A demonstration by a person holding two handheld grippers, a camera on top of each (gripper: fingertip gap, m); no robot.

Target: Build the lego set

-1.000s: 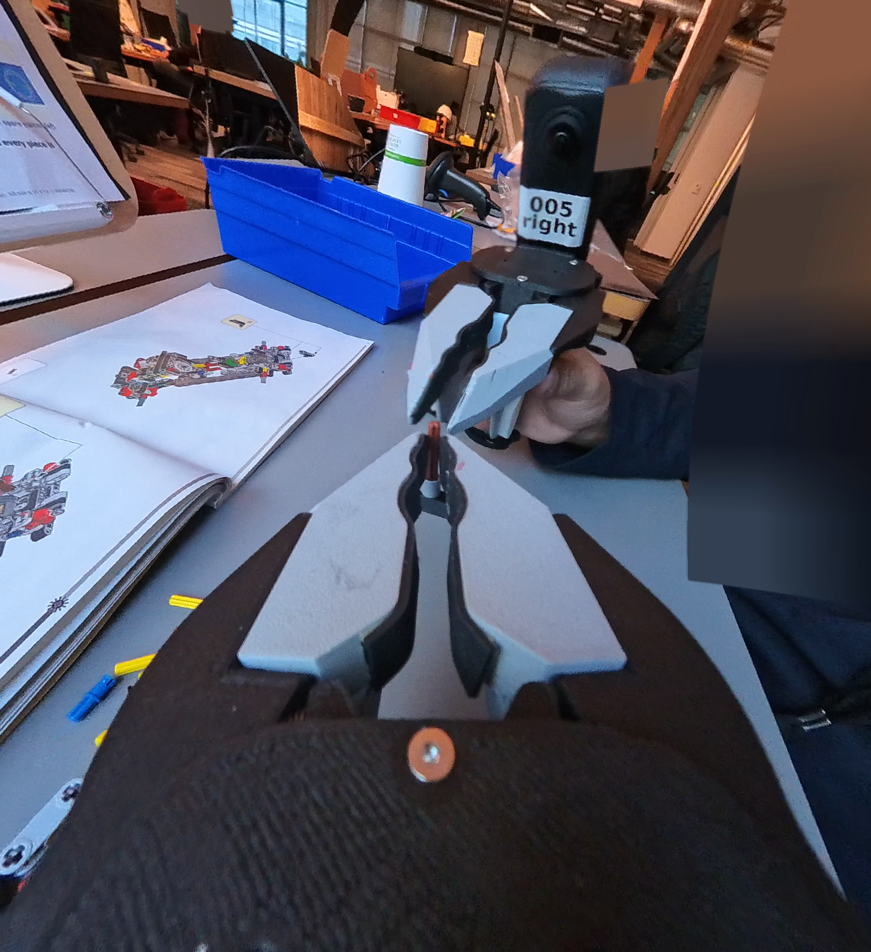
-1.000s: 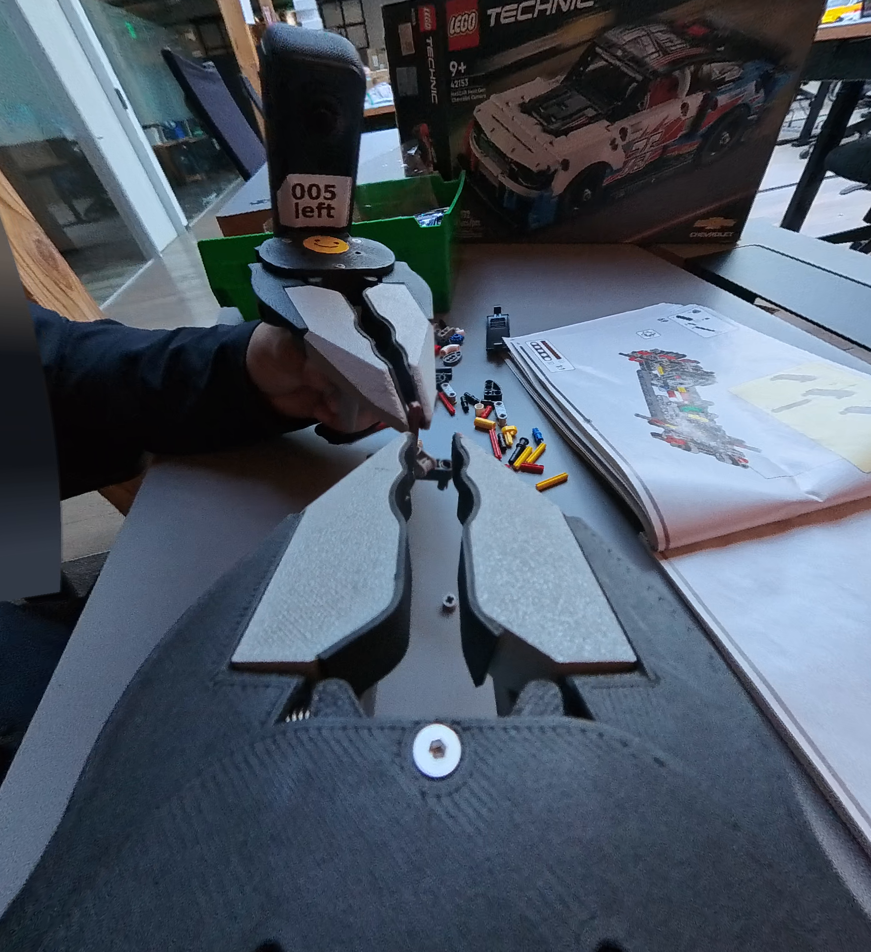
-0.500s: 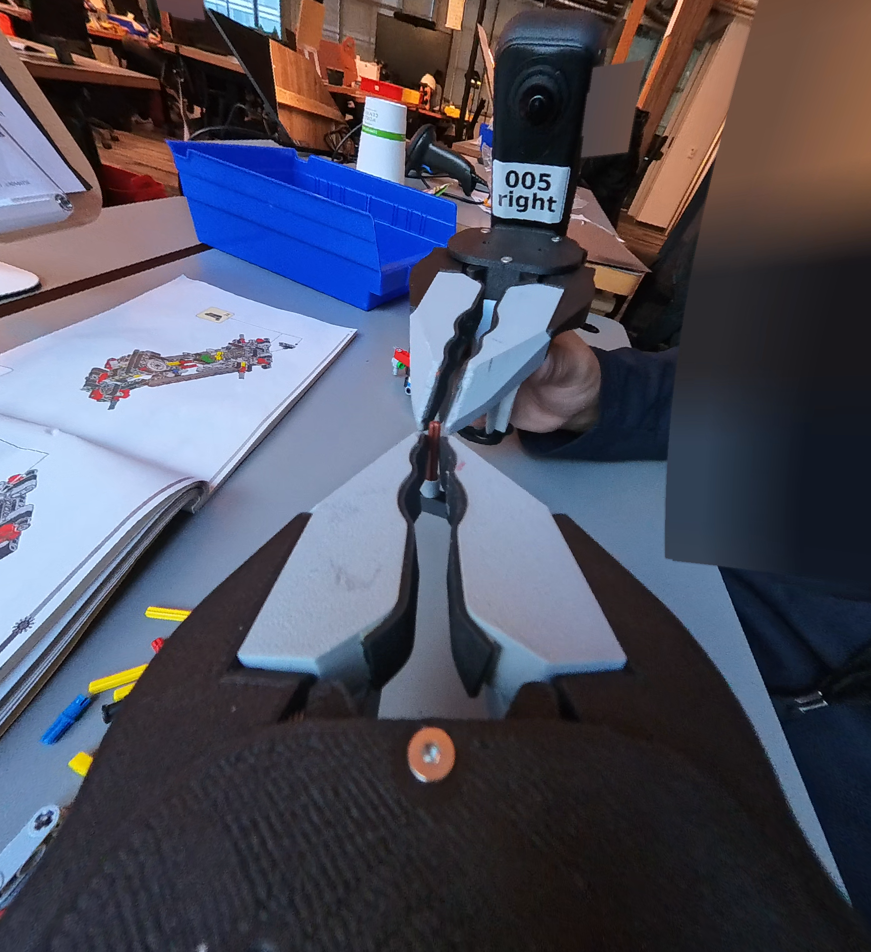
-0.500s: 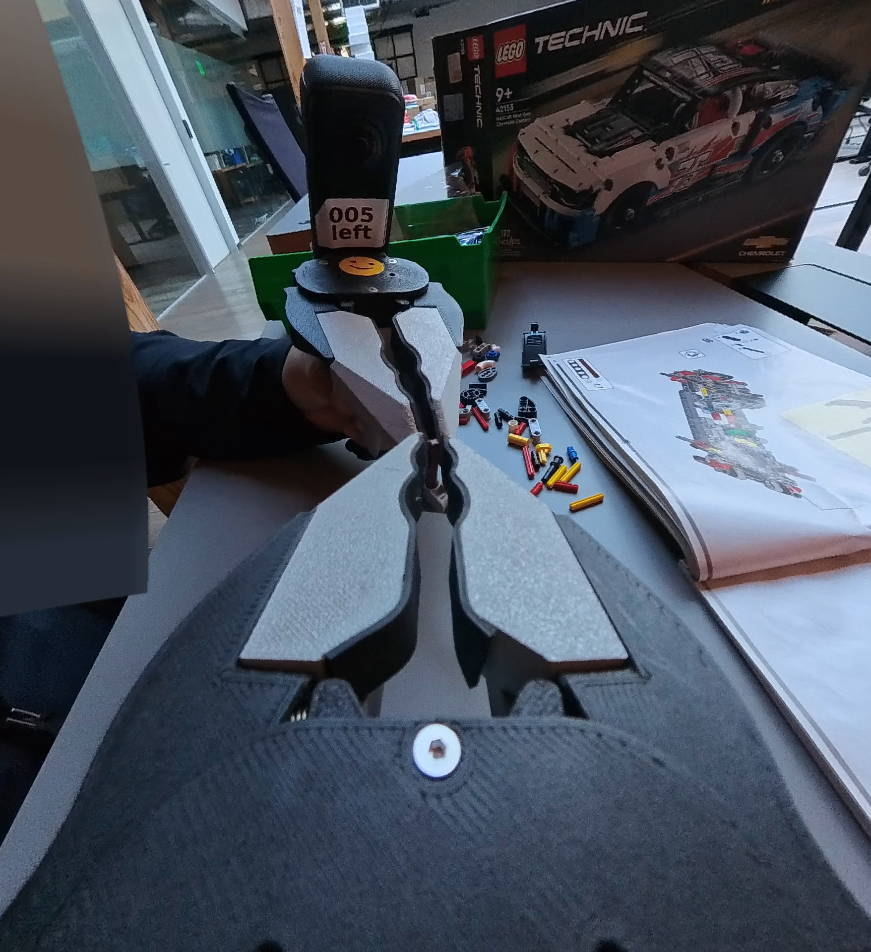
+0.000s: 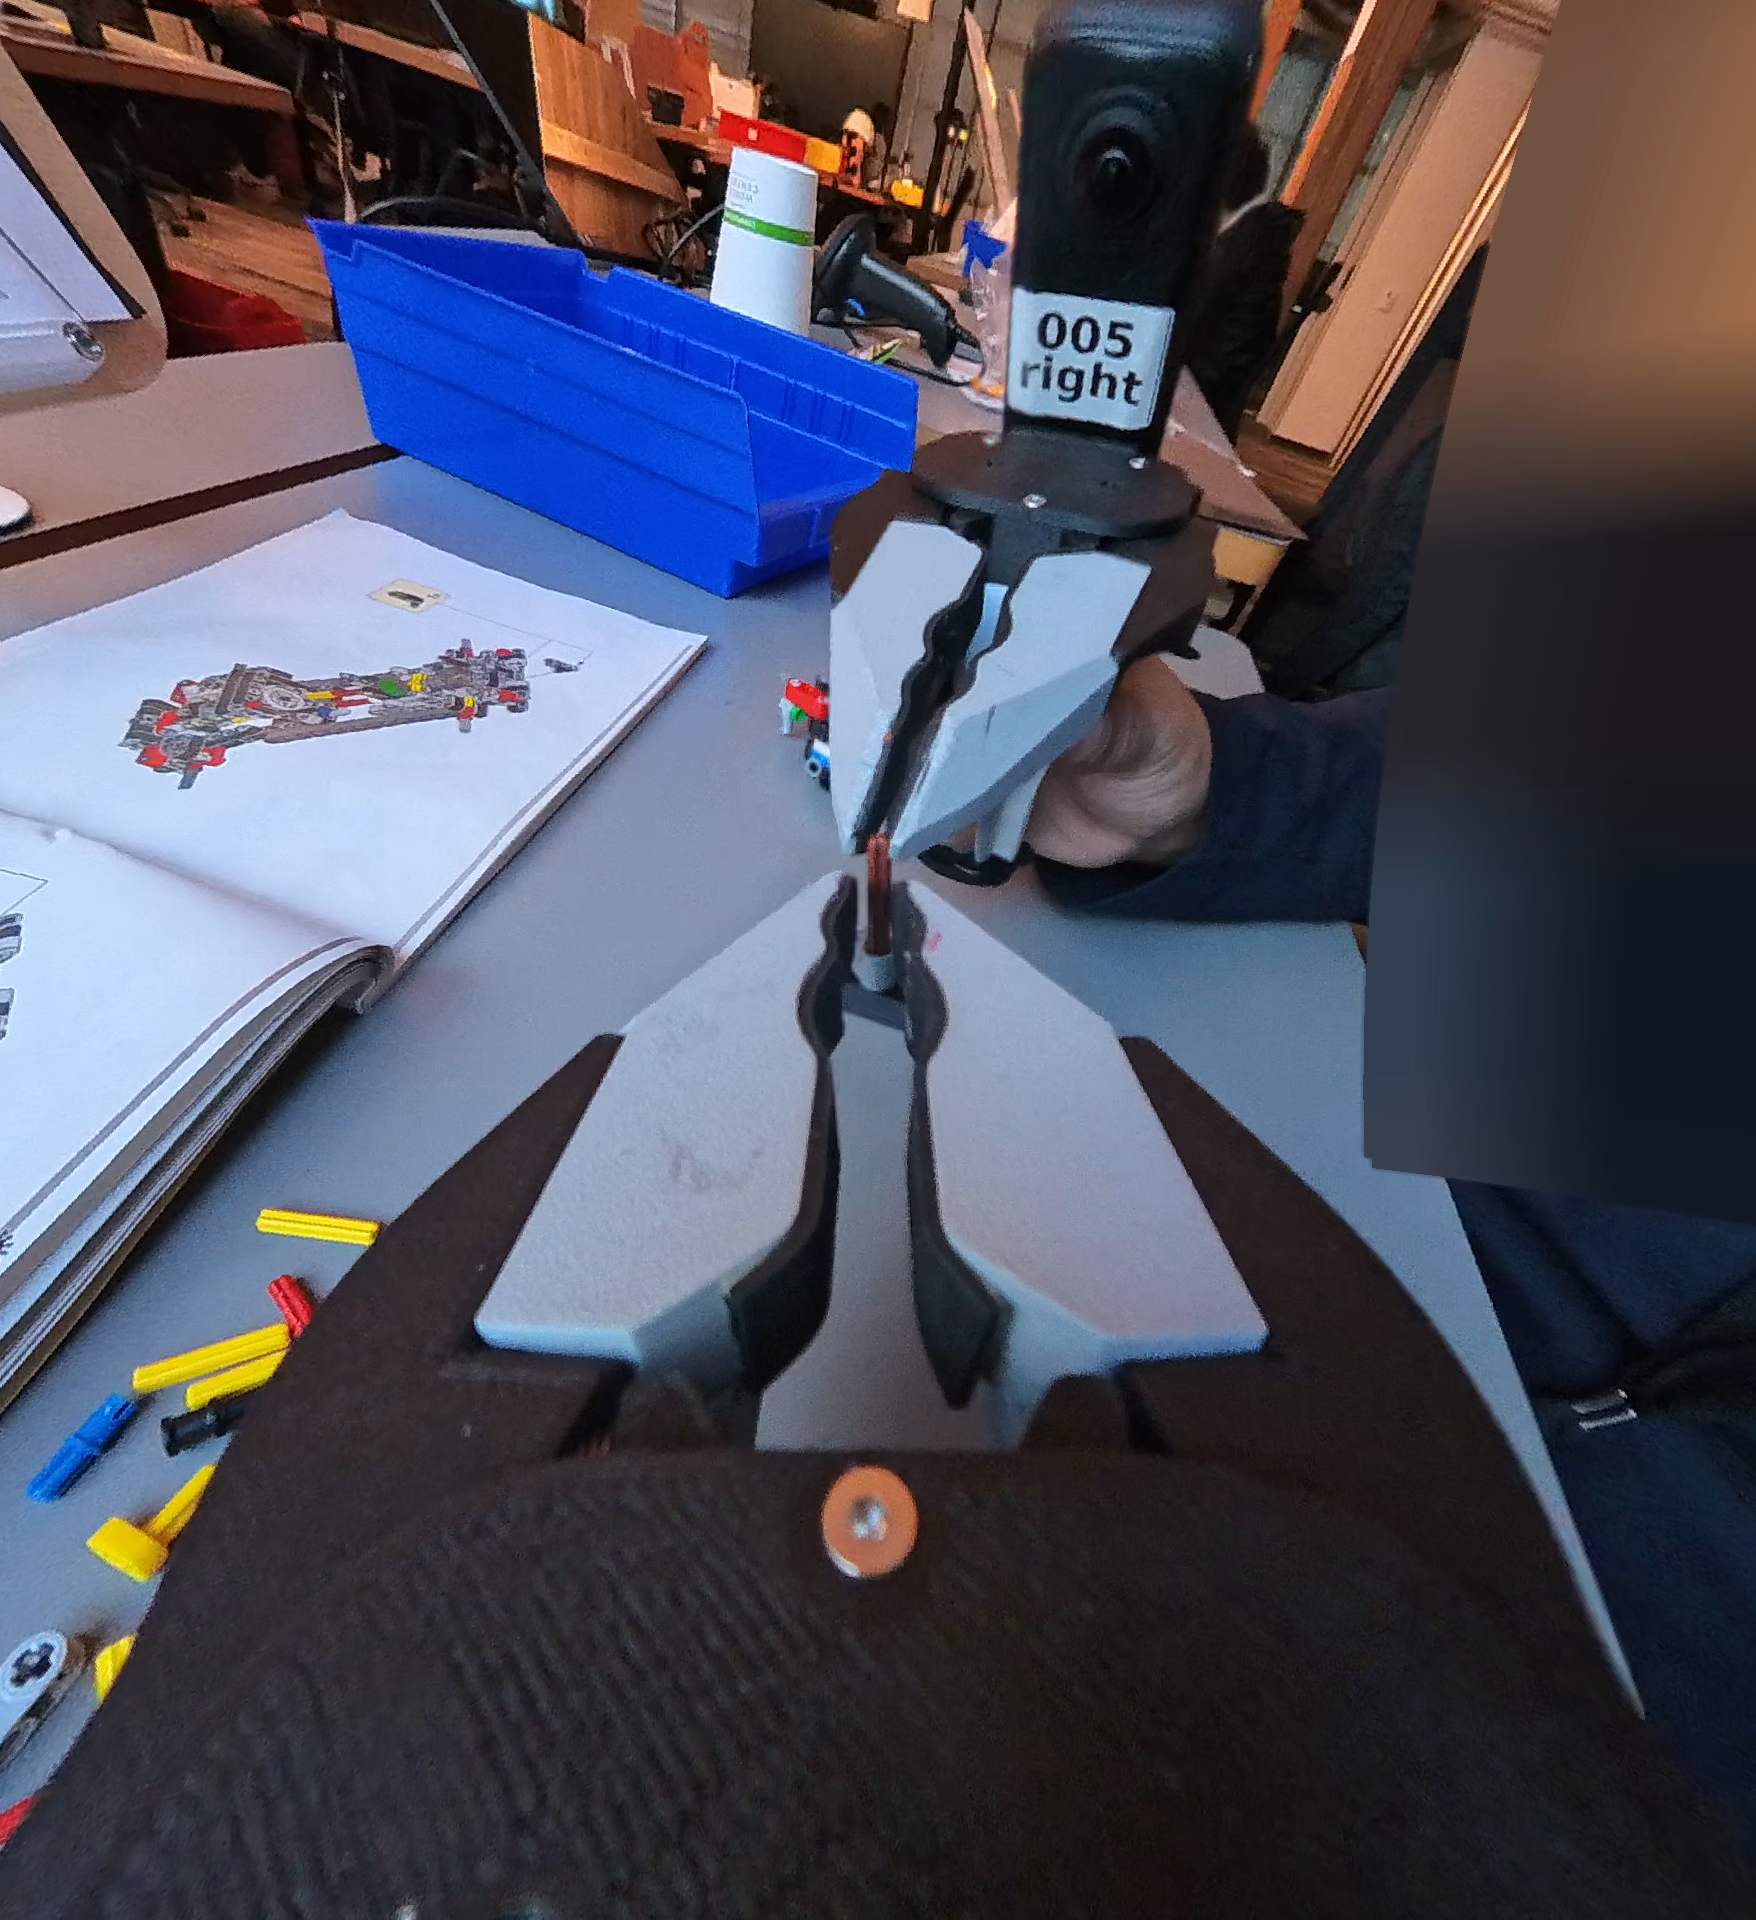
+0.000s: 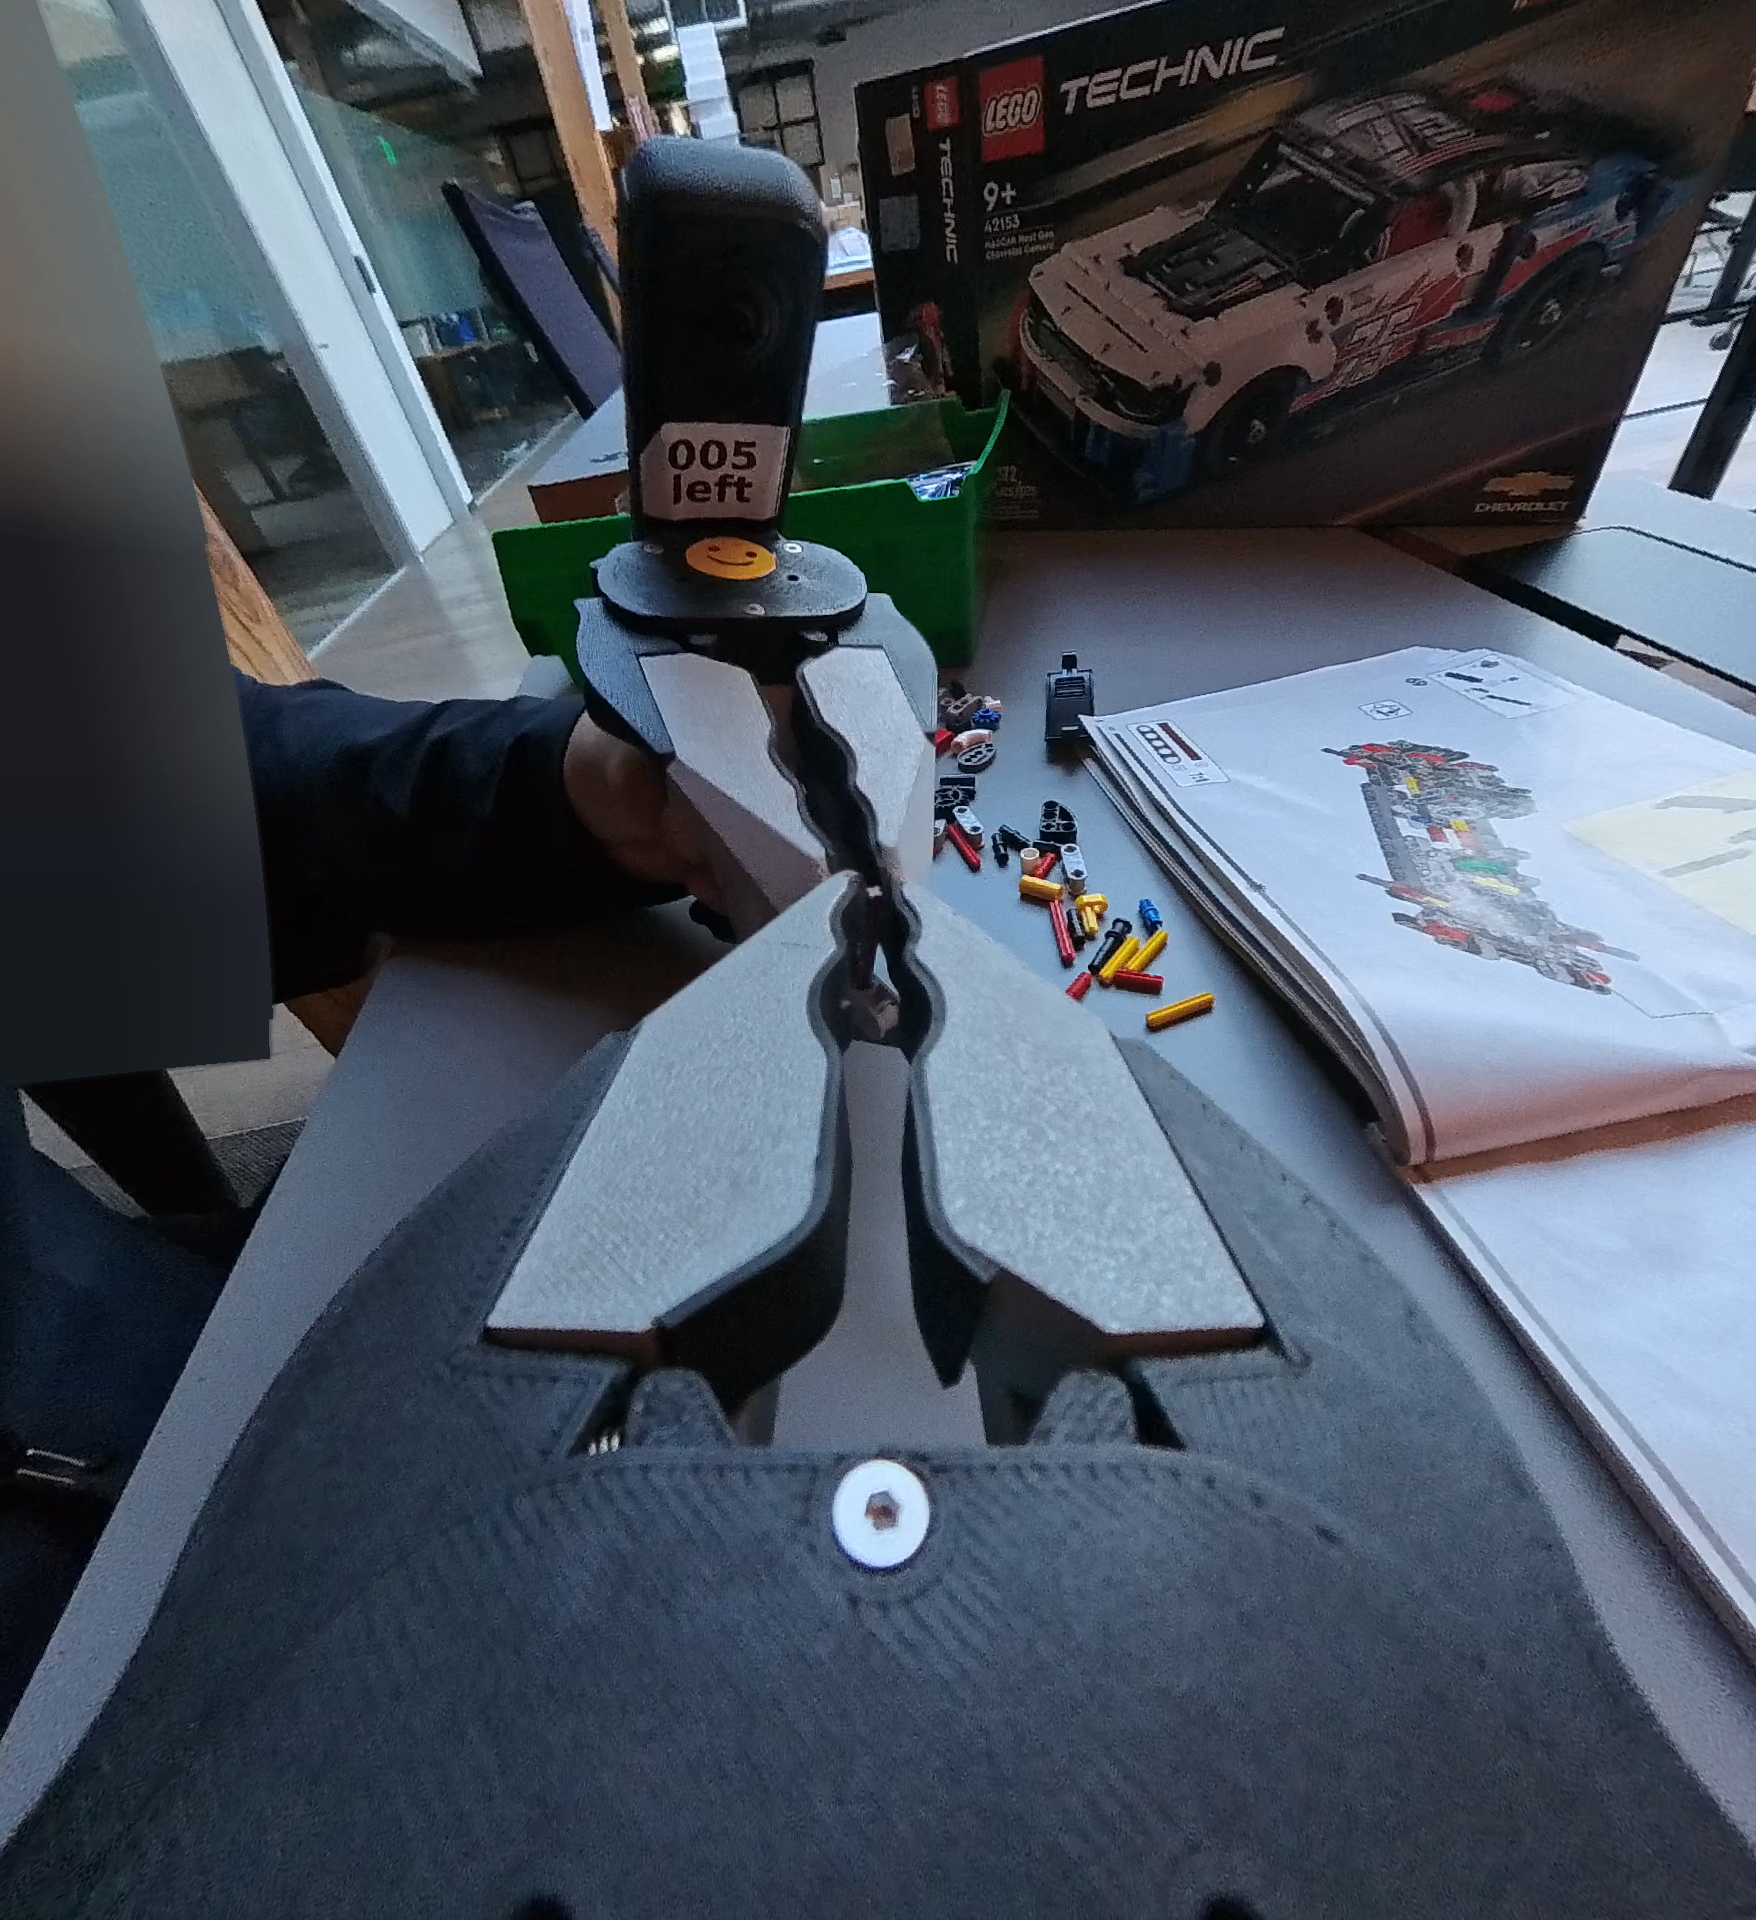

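On inspection I found the left gripper (image 5: 874,904) nearly closed, its pads pinching a small light grey plastic bush (image 5: 876,971) from which a thin dark red plastic axle (image 5: 877,904) stood out between its fingertips. The right gripper (image 6: 869,904) met it tip to tip, clear of the grey tabletop (image 5: 645,883) near the edge where the person sat. The change I recorded was in the right gripper. A second earlier its fingers stood slightly parted beside the axle's free end. At this moment they were fully drawn together, and I saw that free end pinched between the tips. The left gripper's hold looked the same throughout. The axle was therefore gripped at both ends, spanning the two tools. The open white instruction booklet (image 5: 282,779) lay toward the tabletop's far side, with the blue plastic bin (image 5: 593,384) beyond it. The scatter of small yellow, red and black plastic pins (image 6: 1113,935) lay beside the booklet's edge, untouched.
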